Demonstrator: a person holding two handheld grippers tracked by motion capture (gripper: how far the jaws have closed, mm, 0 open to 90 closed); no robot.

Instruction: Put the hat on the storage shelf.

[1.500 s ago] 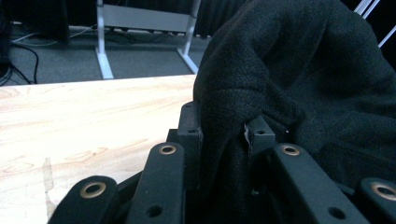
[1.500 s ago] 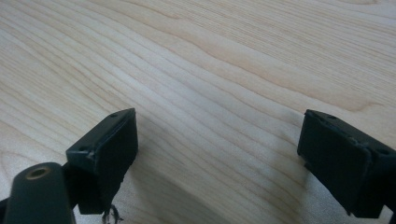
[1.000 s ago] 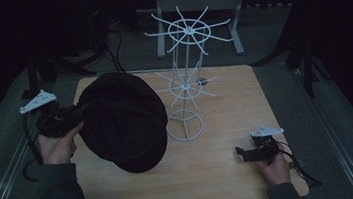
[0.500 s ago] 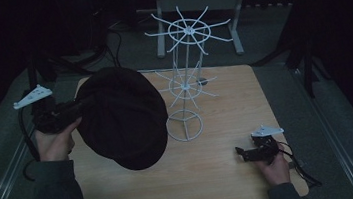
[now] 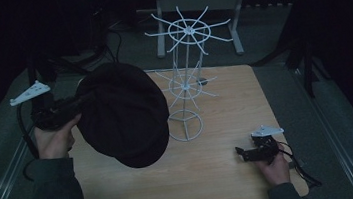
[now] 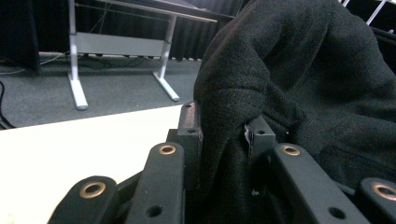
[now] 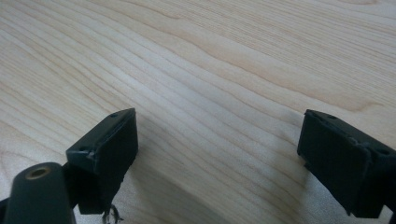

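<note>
Nearest the person, the right gripper (image 5: 243, 153) is lying low on the wooden table (image 5: 223, 174) at its near right corner, a hand behind it; in the right gripper view its jaws are standing wide apart with bare wood grain between them, nothing held. To the left, the left hand (image 5: 54, 141) is holding the left gripper (image 5: 80, 103) above the table's left edge, a grey three-cornered plate sticking up behind it. That gripper's jaws are pinching a fold of the black hat (image 5: 123, 113), clamped tight on the cloth; in the left gripper view the fabric (image 6: 299, 84) is bunching between the pads and rising over them, showing a coarse woven, wool-like weave, matte and dark. The hat is hanging tilted in the air over the left half of the table, its round crown facing the camera, its lower edge reaching down toward the table's middle. Whether that edge is touching the wood is hard to make out in the dim light. Its brim shape is not readable; the dark cloth is swallowing detail. Just beyond, the white wire stand (image 5: 185, 86) is standing upright on its ring base, spokes fanning at two levels; the hat is covering the left spokes of the lower tier. Farther back, a grey frame's legs (image 5: 159, 31) are fading into darkness.
</note>
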